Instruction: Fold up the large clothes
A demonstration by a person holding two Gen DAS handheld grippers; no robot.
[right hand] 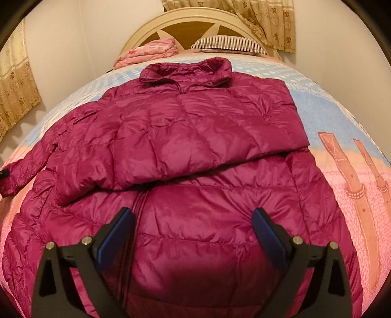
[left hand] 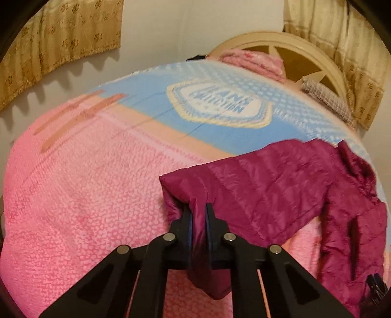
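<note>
A magenta quilted puffer jacket (right hand: 195, 137) lies front-up on the bed, collar toward the headboard, with its right sleeve folded across the chest. Its other sleeve (left hand: 256, 181) stretches out over the pink blanket in the left wrist view. My left gripper (left hand: 198, 210) is shut on the cuff end of that sleeve, with the fabric pinched between its pads and a fold hanging below. My right gripper (right hand: 193, 215) stands open over the lower front of the jacket, beside the zip, with nothing pressed between its blue pads (right hand: 265, 227).
A pink and blue blanket (left hand: 85, 195) covers the bed. A folded pink blanket (right hand: 146, 52) and a striped pillow (right hand: 227, 44) lie by the cream headboard (right hand: 195, 22). Patterned curtains (left hand: 61, 41) hang on the walls behind.
</note>
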